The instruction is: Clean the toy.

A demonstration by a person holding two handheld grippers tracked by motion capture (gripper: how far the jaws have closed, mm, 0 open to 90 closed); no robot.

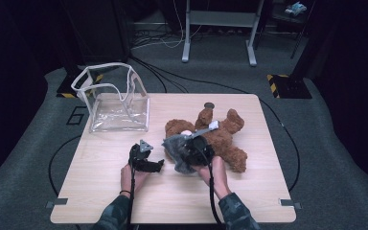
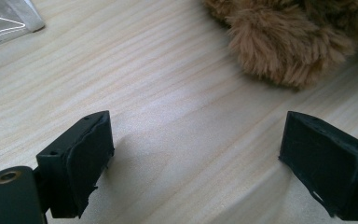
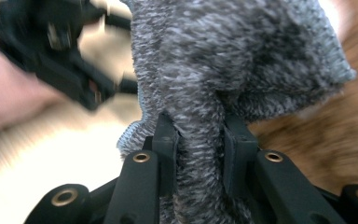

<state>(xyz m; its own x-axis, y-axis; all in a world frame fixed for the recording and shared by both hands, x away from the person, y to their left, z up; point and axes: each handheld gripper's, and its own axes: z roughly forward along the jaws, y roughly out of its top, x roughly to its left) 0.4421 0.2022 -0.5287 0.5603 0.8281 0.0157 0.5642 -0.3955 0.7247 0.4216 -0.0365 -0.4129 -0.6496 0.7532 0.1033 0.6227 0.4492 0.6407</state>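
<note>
A brown teddy bear [image 1: 223,136] lies on its back on the wooden table [image 1: 124,191], right of centre. A grey knitted garment [image 1: 176,149] hangs bunched at the bear's left side. My right gripper [image 1: 188,152] is shut on that garment [image 3: 200,140], whose fabric is pinched between the two black jaws, with brown fur [image 3: 317,135] behind it. My left gripper [image 1: 159,165] rests low over the table just left of the garment, jaws wide open [image 2: 196,163] over bare wood. A furry bear limb [image 2: 284,51] lies ahead of it.
A clear plastic bag [image 1: 117,98] with white trim stands open at the table's back left, its corner [image 2: 9,18] showing in the left gripper view. A small dark round object [image 1: 209,105] sits near the back edge. Cables and a metal stand lie on the floor beyond.
</note>
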